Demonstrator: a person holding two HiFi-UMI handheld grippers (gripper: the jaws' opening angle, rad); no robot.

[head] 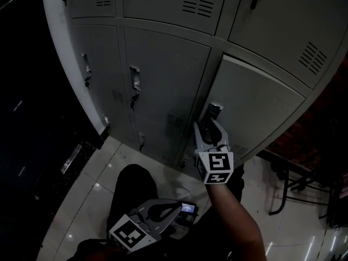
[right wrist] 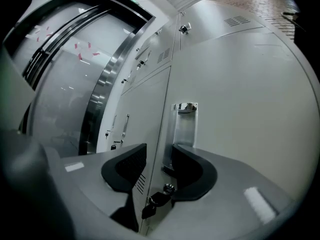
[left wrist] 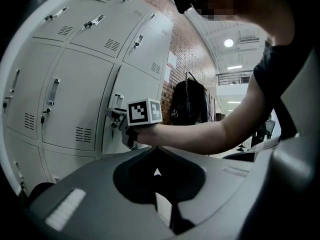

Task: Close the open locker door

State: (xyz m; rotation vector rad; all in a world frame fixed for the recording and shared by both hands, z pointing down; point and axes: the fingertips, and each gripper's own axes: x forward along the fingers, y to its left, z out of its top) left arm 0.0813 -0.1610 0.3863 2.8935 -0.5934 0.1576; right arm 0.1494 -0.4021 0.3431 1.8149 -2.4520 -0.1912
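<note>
The right gripper [head: 211, 125] is up at the locker door [head: 261, 105], at its metal handle [right wrist: 184, 129]; its jaws stand apart, released, straddling the door's edge, with the handle's lower end and the keyed lock [right wrist: 161, 198] between them and neither pad visibly pressing; the door lies close to flush with the neighbouring lockers [head: 163, 80], though whether it is fully shut I cannot tell; the left gripper [left wrist: 157, 156] hangs low, well away from the lockers, jaws clenched together on nothing.

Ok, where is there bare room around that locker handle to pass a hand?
Free: the plain door panel right of the handle, and the floor tiles left of the person's legs. Crowded: the door edge, with right gripper, handle and key.
</note>
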